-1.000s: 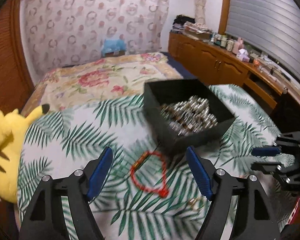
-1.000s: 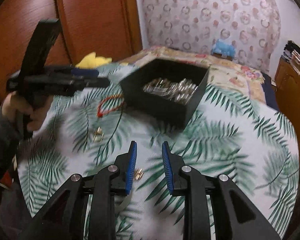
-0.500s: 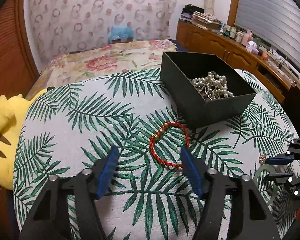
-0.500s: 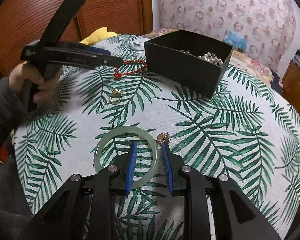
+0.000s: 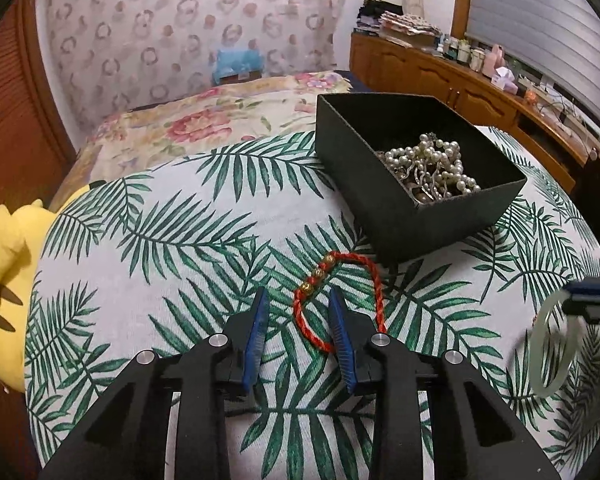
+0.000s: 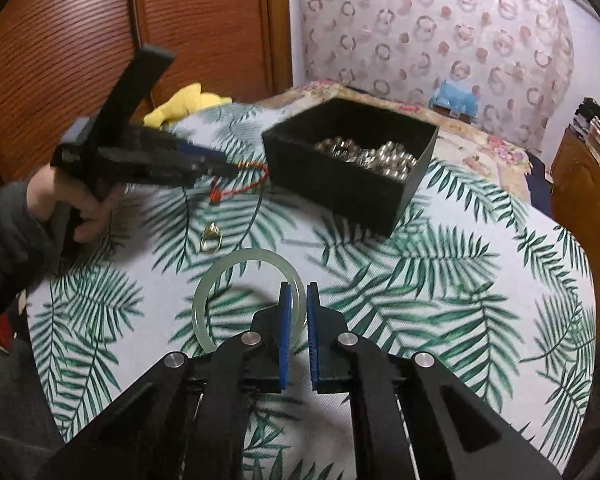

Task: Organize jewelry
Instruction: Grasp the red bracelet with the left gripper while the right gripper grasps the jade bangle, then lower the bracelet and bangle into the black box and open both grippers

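You have a round table under a white cloth printed with green palm leaves [image 5: 204, 248]. A yellow plush toy [image 5: 4, 264] sits at its left edge. Beyond lie a floral bedspread [image 5: 204, 120], a wooden sideboard [image 5: 440, 76] and reddish slatted wooden doors [image 6: 80, 40].

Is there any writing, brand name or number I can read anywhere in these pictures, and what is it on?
None can be read.
Black box: plain, no label.
Left gripper: blurred, no legible marking.
Items on the wooden sideboard: any print is too small to read.
Patterned wall covering: rings only, no words.
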Available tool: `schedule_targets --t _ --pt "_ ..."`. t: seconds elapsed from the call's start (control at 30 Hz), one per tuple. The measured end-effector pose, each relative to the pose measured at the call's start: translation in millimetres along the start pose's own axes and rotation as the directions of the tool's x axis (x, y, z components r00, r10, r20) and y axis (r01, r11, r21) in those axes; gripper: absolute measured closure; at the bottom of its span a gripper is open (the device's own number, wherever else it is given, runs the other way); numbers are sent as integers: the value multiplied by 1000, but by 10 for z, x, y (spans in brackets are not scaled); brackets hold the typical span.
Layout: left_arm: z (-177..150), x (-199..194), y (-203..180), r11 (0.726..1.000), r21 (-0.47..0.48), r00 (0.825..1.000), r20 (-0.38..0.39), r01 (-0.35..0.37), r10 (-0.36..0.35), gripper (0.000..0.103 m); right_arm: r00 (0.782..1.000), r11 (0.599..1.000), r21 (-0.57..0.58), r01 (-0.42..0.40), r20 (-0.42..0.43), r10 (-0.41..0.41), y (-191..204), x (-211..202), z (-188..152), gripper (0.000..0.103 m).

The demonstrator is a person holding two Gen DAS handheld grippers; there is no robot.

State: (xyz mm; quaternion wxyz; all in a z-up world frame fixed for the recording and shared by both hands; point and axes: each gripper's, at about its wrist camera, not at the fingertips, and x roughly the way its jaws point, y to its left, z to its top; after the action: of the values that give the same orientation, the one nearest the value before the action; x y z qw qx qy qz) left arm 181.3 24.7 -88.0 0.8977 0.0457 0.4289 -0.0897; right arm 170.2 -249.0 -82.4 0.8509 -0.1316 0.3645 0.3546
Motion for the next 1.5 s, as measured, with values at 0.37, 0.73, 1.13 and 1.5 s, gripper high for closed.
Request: schedule_targets --t 0.37,0.73,1.13,1.5 --pt "8 29 -74 1000 15 1000 24 -6 6 95 999 1000 19 22 43 -23 -203 6 220 94" --pt "81 -248 -15 1000 -17 997 82 13 -12 100 993 999 16 51 102 -53 -367 -77 463 94" --pt "287 -668 -33 1000 -15 981 192 1 2 100 981 993 -1 115 160 -113 -559 -72 816 94" --pt "518 -785 -87 1000 0 968 252 -4 4 100 982 993 26 112 149 -115 -702 253 1048 94"
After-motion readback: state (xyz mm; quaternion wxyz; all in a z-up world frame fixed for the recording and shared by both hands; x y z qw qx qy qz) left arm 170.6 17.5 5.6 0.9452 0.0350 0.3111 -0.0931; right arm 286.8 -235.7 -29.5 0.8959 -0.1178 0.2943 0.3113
